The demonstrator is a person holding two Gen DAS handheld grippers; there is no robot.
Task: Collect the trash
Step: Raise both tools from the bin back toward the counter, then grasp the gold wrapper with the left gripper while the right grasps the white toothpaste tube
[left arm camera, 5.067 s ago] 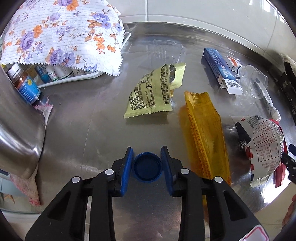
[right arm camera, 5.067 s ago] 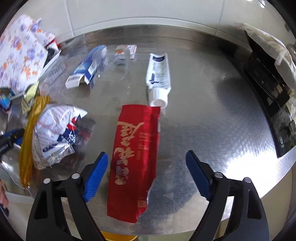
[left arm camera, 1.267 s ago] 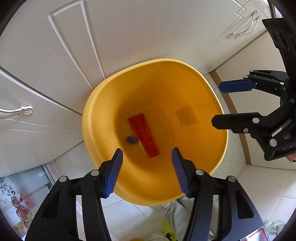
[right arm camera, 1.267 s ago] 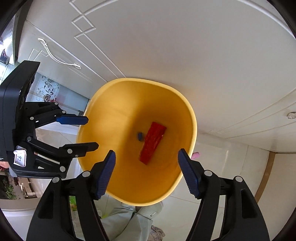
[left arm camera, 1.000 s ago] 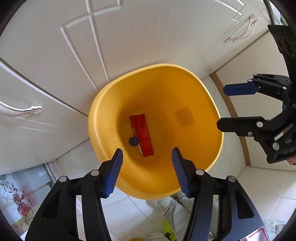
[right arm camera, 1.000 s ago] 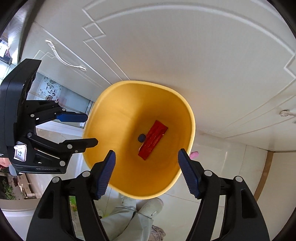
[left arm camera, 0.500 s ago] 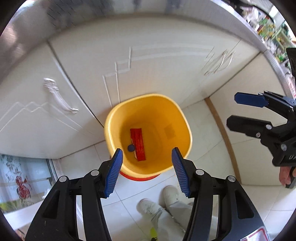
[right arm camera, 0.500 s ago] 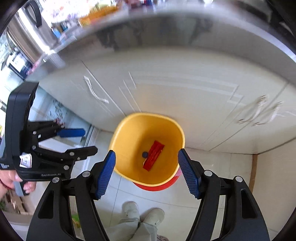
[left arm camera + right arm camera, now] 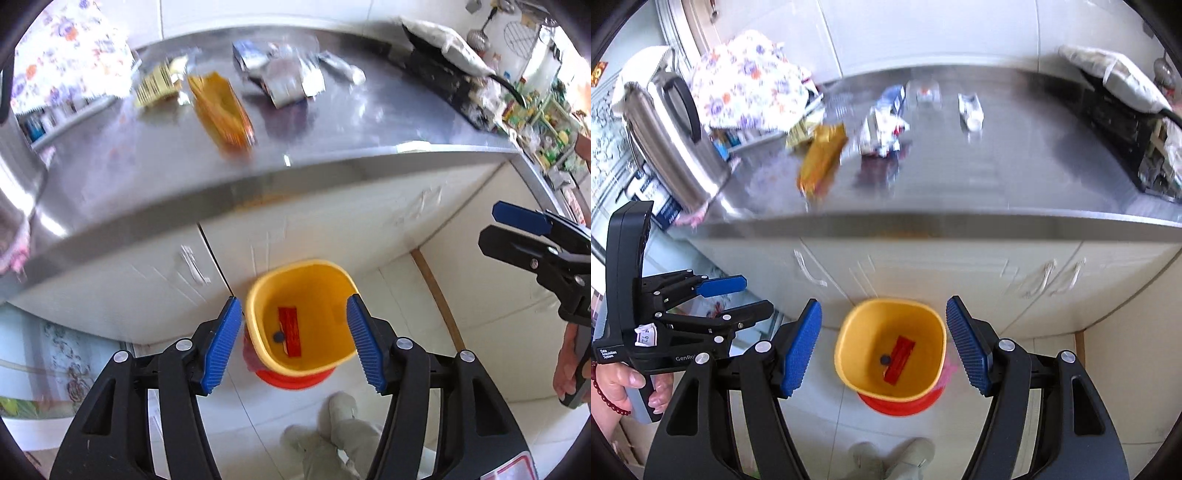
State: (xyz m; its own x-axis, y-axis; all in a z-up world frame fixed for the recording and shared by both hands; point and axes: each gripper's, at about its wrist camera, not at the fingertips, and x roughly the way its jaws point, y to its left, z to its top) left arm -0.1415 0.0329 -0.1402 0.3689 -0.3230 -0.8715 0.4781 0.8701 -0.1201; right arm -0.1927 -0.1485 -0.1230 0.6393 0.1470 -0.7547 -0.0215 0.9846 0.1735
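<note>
Nearest each lens, both tools point steeply down at the floor; the left gripper (image 9: 294,341) has its blue pads spread with nothing between them, its jaws having just been opening a little further, and the right gripper (image 9: 883,344) is likewise spread and empty; seen from the right wrist, a hand (image 9: 626,384) wearing a red bead bracelet grips the left tool's handle, while the left wrist view catches only fingers (image 9: 567,365) at its right edge on the other handle. Below, on the tiled floor, light shoes (image 9: 886,459) are cut off by the frame; the yellow bin (image 9: 258,332) stands on a red base against white cabinet doors, and inside it lie a red wrapper (image 9: 290,330) and a small blue cap (image 9: 277,336). Farther up, the steel counter (image 9: 332,140) is smeared by blur; an orange packet (image 9: 221,110), a yellow-green packet (image 9: 159,85), a white and red bag (image 9: 881,133) and a tube (image 9: 969,109) lie on it, lettering unreadable. Only the right wrist view shows the steel kettle (image 9: 670,144) beside the floral cloth (image 9: 750,88).
</note>
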